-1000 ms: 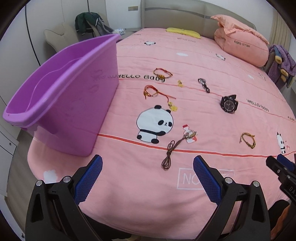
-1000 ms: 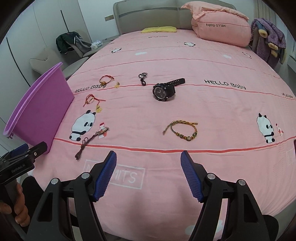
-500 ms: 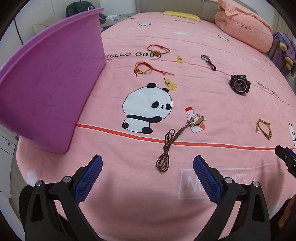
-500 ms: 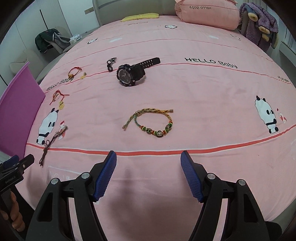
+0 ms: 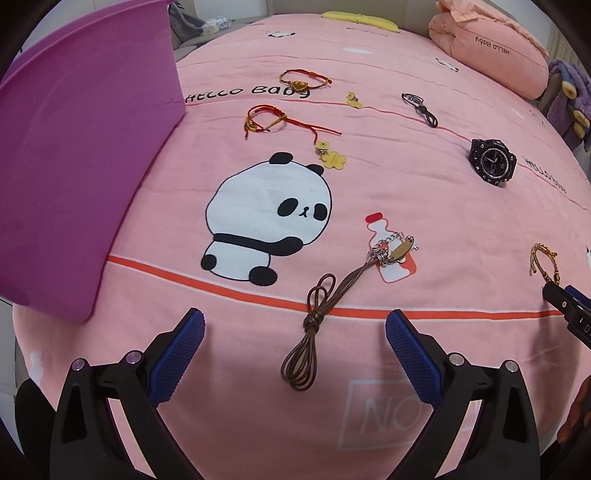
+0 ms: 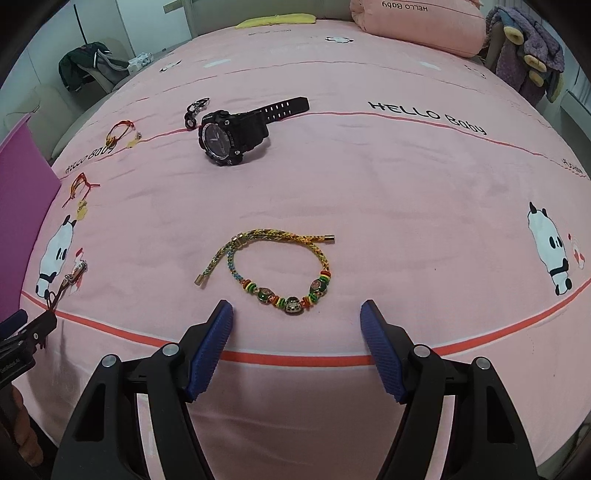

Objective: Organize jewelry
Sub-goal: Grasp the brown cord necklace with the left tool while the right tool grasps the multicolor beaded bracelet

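Jewelry lies spread on a pink bedspread (image 5: 424, 184). My left gripper (image 5: 295, 325) hangs open just above a brown cord necklace (image 5: 314, 321) with a metal pendant (image 5: 400, 251); the cord's knot lies between the blue pads. My right gripper (image 6: 296, 314) is open too, its tips either side of the near edge of a braided beaded bracelet (image 6: 280, 266). A black watch (image 6: 231, 134) lies farther back. Two red string bracelets (image 5: 273, 120) (image 5: 303, 79) and a keyring clip (image 5: 419, 105) lie beyond. A purple bin (image 5: 85, 166) stands at the left.
Pink pillows (image 6: 417, 24) sit at the head of the bed. A yellow charm (image 5: 354, 100) lies near the red line. A chair with dark clothes (image 6: 92, 66) stands beyond the bed's left side. The left gripper's tip (image 6: 29, 328) shows at the right wrist view's left edge.
Both grippers have sunk toward the bed and moved forward. The brown necklace and the beaded bracelet now sit close between their open tips. Nothing has been picked up.
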Available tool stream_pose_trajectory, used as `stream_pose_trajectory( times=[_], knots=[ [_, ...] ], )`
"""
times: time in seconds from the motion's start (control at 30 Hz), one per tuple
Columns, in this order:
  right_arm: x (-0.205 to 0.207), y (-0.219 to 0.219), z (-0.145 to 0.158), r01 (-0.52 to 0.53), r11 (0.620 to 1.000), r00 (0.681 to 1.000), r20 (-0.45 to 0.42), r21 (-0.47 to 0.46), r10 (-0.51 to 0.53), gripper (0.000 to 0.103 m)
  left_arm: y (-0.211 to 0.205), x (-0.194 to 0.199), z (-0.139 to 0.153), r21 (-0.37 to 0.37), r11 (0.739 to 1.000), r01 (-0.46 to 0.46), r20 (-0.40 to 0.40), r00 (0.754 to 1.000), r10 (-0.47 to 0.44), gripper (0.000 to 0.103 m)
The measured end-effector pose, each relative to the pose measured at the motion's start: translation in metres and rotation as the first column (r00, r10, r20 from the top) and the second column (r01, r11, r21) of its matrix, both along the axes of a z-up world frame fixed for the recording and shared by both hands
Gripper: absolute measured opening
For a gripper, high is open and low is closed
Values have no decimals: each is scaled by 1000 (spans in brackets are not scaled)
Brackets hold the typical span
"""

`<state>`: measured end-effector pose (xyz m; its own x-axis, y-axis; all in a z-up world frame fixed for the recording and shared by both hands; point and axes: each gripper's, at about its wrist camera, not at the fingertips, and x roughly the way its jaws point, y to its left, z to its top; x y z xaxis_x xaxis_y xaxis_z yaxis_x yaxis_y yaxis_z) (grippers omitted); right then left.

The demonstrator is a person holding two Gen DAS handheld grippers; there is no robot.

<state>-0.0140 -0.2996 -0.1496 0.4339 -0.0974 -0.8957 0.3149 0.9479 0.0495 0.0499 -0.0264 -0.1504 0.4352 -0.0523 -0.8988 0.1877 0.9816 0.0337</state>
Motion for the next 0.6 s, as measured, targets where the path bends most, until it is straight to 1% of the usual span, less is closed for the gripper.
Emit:
stream_pose_trajectory(
  times=[0.23,0.37,0.5,0.6],
  knots=[
    [9,1,-4,-30,998,999,9,-49,31,69,-5,5,-12,-2,1000,0,-8,1000,0,97],
    [14,3,-6,-37,997,999,14,-69,38,69,-6,7,-14,-9,1000,-1,0,1000,1,96],
    [18,7,-9,-57,993,998,7,-107,58,68,-7,8,-17,-18,1000,-2,11,1000,2,96],
    [19,9,-10,-63,991,998,9,-116,65,68,-10,8,-17,-28,1000,3,22,1000,-2,95]
  ],
)
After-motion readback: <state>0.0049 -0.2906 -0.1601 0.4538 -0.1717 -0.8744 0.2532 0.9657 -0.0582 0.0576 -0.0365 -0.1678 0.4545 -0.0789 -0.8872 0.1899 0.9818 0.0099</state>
